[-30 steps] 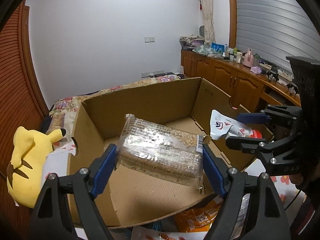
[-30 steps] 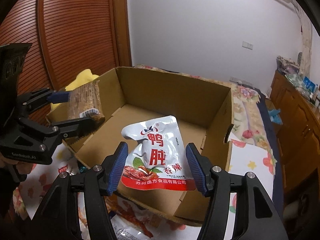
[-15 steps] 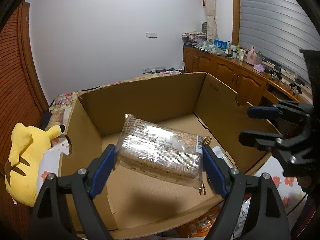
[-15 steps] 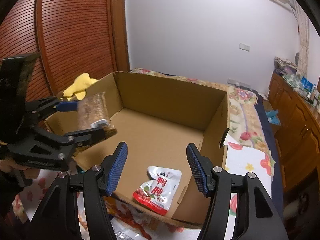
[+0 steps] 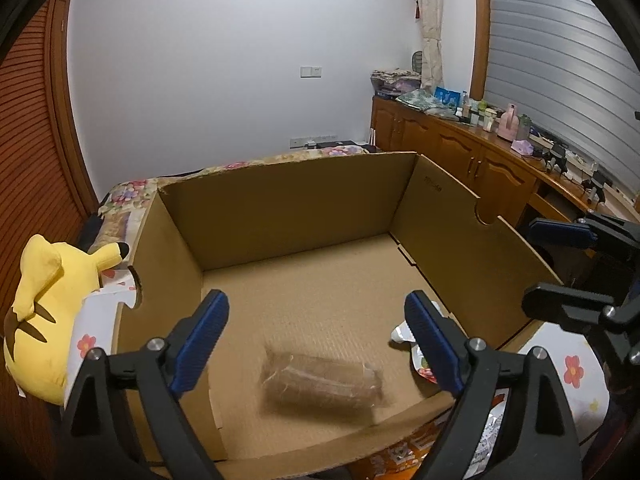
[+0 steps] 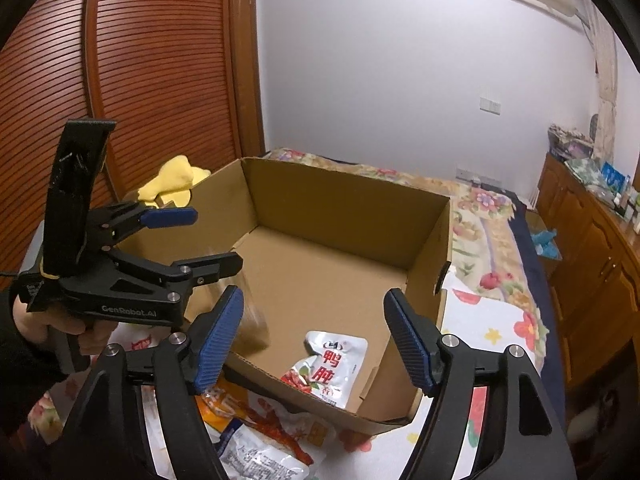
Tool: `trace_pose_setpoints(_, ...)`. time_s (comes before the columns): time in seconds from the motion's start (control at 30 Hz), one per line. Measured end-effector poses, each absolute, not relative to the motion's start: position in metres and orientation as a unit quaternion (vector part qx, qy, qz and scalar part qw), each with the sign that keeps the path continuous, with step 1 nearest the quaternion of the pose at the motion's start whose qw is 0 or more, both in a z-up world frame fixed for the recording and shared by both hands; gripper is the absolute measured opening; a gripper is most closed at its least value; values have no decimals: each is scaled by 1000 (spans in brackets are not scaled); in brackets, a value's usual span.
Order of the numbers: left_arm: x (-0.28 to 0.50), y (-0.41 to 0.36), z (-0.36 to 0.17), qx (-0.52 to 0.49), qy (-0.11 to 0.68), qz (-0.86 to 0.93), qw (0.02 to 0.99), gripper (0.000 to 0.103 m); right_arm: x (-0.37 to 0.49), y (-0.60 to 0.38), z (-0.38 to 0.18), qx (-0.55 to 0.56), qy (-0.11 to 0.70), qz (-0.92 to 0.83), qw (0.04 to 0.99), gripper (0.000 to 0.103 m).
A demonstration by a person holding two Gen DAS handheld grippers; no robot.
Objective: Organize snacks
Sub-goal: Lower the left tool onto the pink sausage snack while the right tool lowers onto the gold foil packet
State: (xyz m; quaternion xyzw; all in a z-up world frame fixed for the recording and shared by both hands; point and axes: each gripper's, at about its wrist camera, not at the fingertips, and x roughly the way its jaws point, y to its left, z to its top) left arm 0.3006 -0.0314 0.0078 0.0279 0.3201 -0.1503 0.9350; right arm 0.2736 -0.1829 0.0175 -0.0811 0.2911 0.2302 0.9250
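Observation:
An open cardboard box (image 5: pixel 304 208) sits on the bed; it also shows in the right wrist view (image 6: pixel 348 196). A clear packet of brown snack bars (image 5: pixel 320 380), blurred by motion, is at the box floor near the front wall. A white and red snack pouch (image 6: pixel 330 368) lies in the box's front right corner; its edge shows in the left wrist view (image 5: pixel 404 332). My left gripper (image 5: pixel 316 340) is open and empty above the box's front. My right gripper (image 6: pixel 316 340) is open and empty above the pouch.
A yellow plush toy (image 5: pixel 44 312) lies left of the box. More snack packets (image 6: pixel 260 436) lie on the floral sheet in front of the box. A wooden cabinet (image 5: pixel 480 160) with clutter runs along the right wall. A slatted wooden door (image 6: pixel 160 80) stands at the left.
My left gripper opened and the packet of snack bars dropped into the box. My right gripper let go of the white pouch earlier; it now lies in the box's corner.

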Motion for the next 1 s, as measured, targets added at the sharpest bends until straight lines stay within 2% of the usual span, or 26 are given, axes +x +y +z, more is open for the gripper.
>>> trace_pose_setpoints(0.53,198,-21,28,51,290,-162,942,90,204,-193,23,-65,287,223,929,75)
trace_pose_setpoints(0.93,128,-4,-17,41,313,-147,937,90,147,-193,-36,-41,326,223,918,74)
trace_pose_setpoints(1.0,121,-2,-27,36,320,-141,936,90,143,-190,-43,-39,332,228,915,70)
